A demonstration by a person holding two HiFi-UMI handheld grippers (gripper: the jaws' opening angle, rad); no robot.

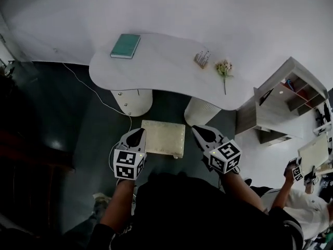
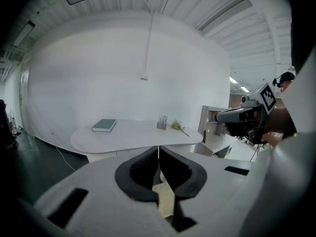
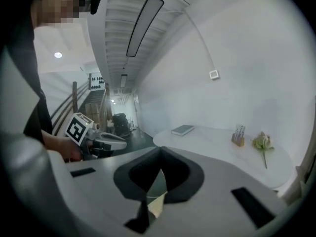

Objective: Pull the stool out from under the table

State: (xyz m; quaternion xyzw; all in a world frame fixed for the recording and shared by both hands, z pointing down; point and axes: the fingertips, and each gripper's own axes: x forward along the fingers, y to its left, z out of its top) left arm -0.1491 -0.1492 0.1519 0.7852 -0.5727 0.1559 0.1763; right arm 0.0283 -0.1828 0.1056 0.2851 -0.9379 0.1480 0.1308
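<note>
Stool (image 1: 163,137) at frame center, just below the table (image 1: 171,69) edge. Left gripper (image 1: 137,136) and right gripper (image 1: 201,133) flank it, both with jaws closed and empty.

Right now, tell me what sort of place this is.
Probably an office-like studio or lab: a white curved table with a book and a flower, an open shelf unit beside it, and a long ceiling light overhead.

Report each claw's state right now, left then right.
Left claw: closed, holding nothing.
Right claw: closed, holding nothing.
</note>
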